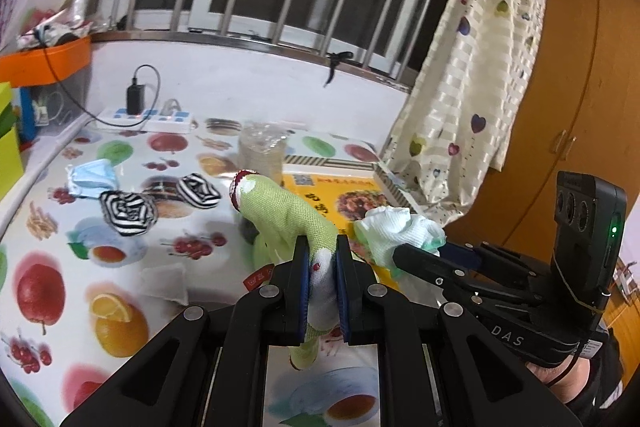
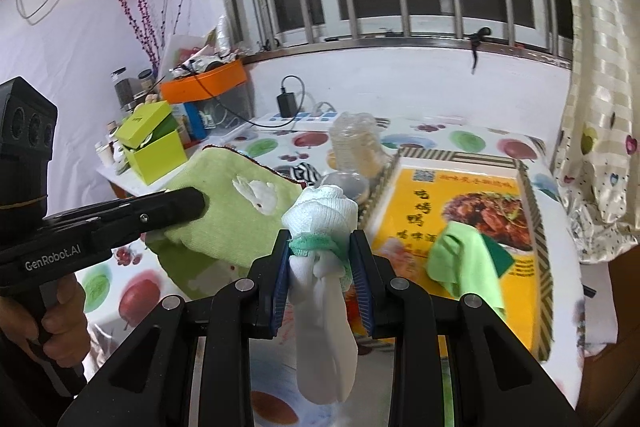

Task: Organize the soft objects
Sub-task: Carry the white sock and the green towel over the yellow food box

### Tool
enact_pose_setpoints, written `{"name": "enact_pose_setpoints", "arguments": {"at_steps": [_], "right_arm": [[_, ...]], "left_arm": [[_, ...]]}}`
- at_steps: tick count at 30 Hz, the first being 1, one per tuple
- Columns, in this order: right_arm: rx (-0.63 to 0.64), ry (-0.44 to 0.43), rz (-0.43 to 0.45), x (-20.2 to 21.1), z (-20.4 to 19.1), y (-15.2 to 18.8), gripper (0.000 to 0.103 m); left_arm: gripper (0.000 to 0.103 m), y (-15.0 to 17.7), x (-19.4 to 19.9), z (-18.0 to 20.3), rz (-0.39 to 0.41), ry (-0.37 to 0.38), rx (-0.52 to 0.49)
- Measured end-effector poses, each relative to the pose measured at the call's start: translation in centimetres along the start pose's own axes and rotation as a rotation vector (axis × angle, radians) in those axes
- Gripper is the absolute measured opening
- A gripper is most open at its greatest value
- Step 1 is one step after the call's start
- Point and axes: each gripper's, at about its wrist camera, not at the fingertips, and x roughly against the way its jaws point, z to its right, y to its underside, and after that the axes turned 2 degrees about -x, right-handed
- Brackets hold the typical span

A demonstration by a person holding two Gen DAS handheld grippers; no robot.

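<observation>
My left gripper (image 1: 322,259) is shut on a light green sock (image 1: 288,211) with a white heel and a dark red cuff, held above the table. The same sock shows in the right wrist view (image 2: 232,211). My right gripper (image 2: 322,259) is shut on a white sock (image 2: 324,307) with a green cuff, which hangs down; it also shows in the left wrist view (image 1: 396,231). Two striped black-and-white sock balls (image 1: 128,213) (image 1: 199,190) and a blue face mask (image 1: 90,179) lie on the fruit-print tablecloth (image 1: 80,267). A green cloth (image 2: 466,263) lies on a yellow box (image 2: 460,227).
A clear plastic jar (image 1: 262,151) stands mid-table. A power strip (image 1: 148,117) with a charger lies by the back wall. An orange bin (image 2: 204,85) and a lime-green box (image 2: 154,147) stand at the left. A curtain (image 1: 472,87) hangs at the right.
</observation>
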Motion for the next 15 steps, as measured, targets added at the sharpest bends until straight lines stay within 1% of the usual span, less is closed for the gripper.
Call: {"name": "enact_pose_setpoints", "arguments": {"at_steps": [15], "right_arm": [[-0.053, 0.055, 0.003, 0.8, 3.5, 0.4, 0.030]], "left_arm": [[0.011, -1.1, -2.5, 3.1, -0.017, 0.058, -0.043]]}}
